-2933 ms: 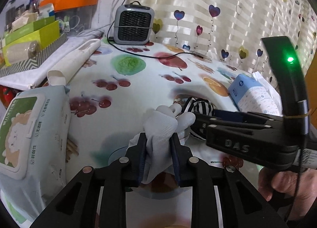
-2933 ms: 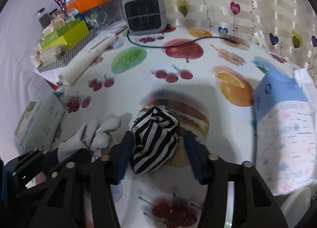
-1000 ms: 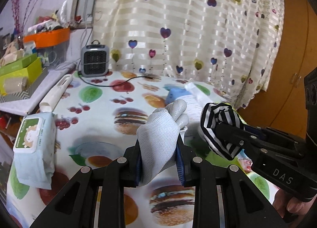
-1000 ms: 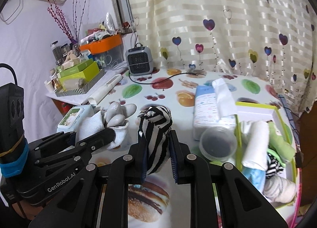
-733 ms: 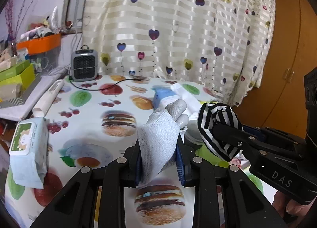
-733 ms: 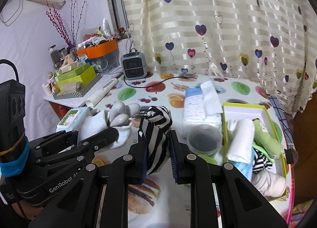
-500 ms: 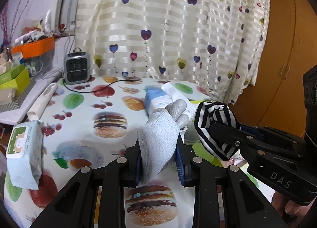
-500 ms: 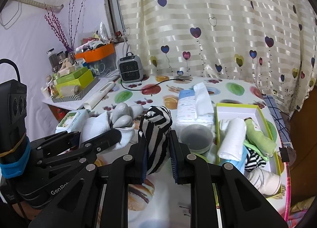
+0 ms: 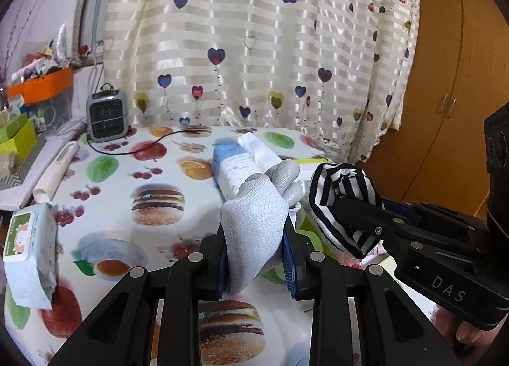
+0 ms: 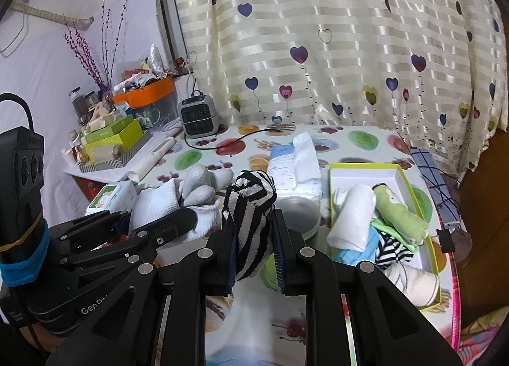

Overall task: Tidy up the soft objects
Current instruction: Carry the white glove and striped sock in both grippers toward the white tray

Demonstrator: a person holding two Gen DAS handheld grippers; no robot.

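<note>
Box [image 10: 428,232] at three o'clock already holds rolled socks and cloths — left gripper [image 9: 257,258] clamps a grey glove [image 9: 254,223], right gripper [image 10: 254,258] a striped sock [image 10: 251,223], both undelivered.

The left tool [image 9: 258,258] is clamping a grey glove [image 9: 254,223] above the bench [image 9: 127,207], while the right tool [image 9: 356,216] beside it is pinching a striped cloth [image 9: 337,188].

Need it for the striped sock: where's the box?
In the right wrist view, the box sits on the table's right side, beyond the right gripper, right of the round container and tissue pack.
</note>
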